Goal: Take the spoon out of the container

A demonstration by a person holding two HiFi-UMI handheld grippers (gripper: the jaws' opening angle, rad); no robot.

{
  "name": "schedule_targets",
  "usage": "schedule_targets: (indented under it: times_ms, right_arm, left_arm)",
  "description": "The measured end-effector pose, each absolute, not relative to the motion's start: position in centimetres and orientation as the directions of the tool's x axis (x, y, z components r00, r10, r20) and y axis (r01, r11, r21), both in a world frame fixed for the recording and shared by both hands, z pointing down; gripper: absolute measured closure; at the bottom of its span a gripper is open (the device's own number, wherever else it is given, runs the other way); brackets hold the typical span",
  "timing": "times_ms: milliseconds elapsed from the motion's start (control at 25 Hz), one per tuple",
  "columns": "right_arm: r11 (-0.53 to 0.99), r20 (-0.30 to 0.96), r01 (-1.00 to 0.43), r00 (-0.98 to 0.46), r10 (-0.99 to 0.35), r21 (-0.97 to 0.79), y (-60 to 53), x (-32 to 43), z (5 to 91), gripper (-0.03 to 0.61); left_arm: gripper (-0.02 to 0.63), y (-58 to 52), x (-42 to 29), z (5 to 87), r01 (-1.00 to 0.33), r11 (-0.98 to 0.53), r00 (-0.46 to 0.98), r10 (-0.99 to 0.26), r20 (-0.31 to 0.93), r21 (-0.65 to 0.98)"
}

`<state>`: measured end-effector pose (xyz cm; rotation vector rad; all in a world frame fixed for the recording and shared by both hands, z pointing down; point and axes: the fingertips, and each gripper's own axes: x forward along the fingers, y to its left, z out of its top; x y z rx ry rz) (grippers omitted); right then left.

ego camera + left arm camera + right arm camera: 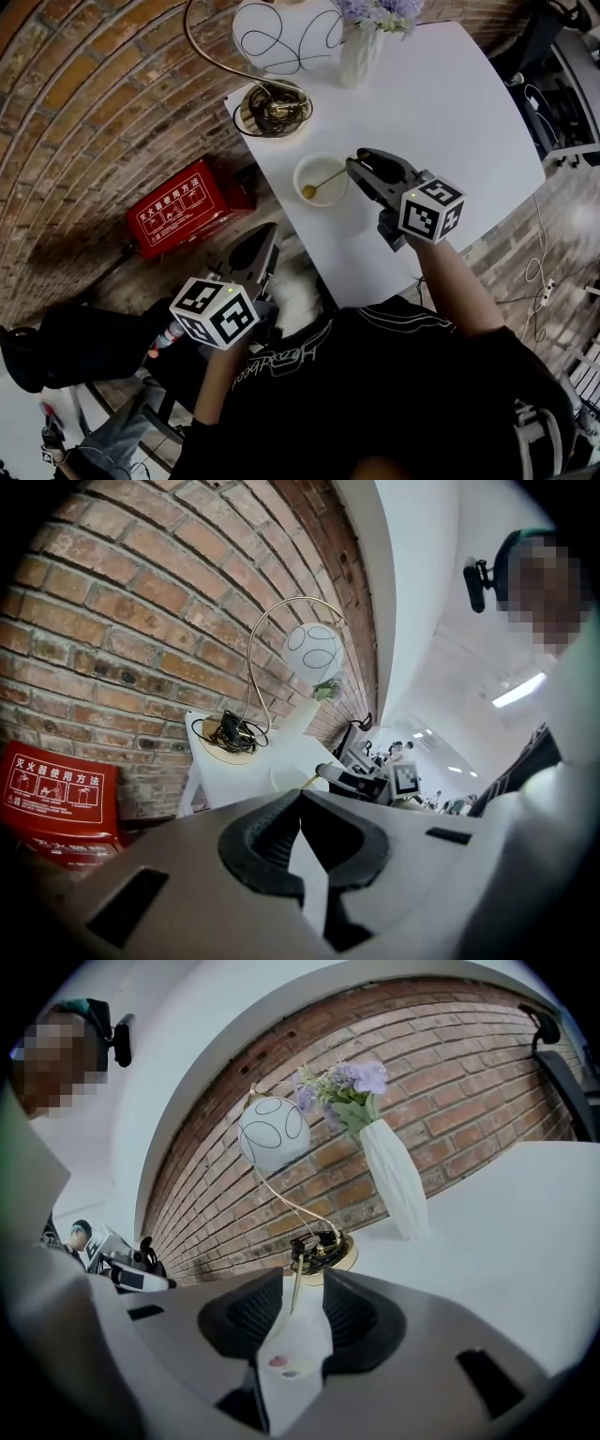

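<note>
A white bowl (302,168) stands on the white table (450,112) near its left edge. A thin gold spoon (324,179) lies in it, handle pointing right. My right gripper (354,167) reaches the bowl's right rim. In the right gripper view the spoon handle (295,1283) stands upright between the jaws of that gripper (302,1279), nearer the left one, with a gap still showing, so the gripper is open. My left gripper (266,236) hangs off the table, below its front left edge. Its tips (302,792) meet with nothing between them.
A gold arc lamp with a white globe (281,37) and a coiled cable on its base (272,108) stands behind the bowl. A white vase of purple flowers (359,52) is beside it. A red box (183,216) lies on the brick floor left of the table.
</note>
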<state>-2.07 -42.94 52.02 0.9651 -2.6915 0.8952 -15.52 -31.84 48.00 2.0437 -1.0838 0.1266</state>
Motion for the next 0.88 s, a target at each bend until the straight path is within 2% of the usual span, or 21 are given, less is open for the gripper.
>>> schedule_targets:
  times_ms: [160,320,880]
  right_arm:
    - [0.614,0.313,-0.618,-0.783,-0.538,-0.491,-42.9,-2.1,51.9,0.518]
    - [0.618,0.3,-0.606,-0.792,-0.532,-0.502,-42.7,-2.2,51.8,0.555]
    - [0.61,0.287,-0.6,-0.793,-0.537,-0.518,-42.2,-2.7,51.4,0.577]
  left_arm:
    - [0.609,-31.6,-15.6,48.3,-0.732,-0.305,0.627,-0.652,0.427,0.609]
    - [0.609,-31.7,-15.8,48.4,-0.736,-0.3,0.621,-0.655,0.43,0.607]
    - [0.609,-30.9,-16.5,48.2,-0.744,-0.277,0.6,-0.678,0.425,0.608]
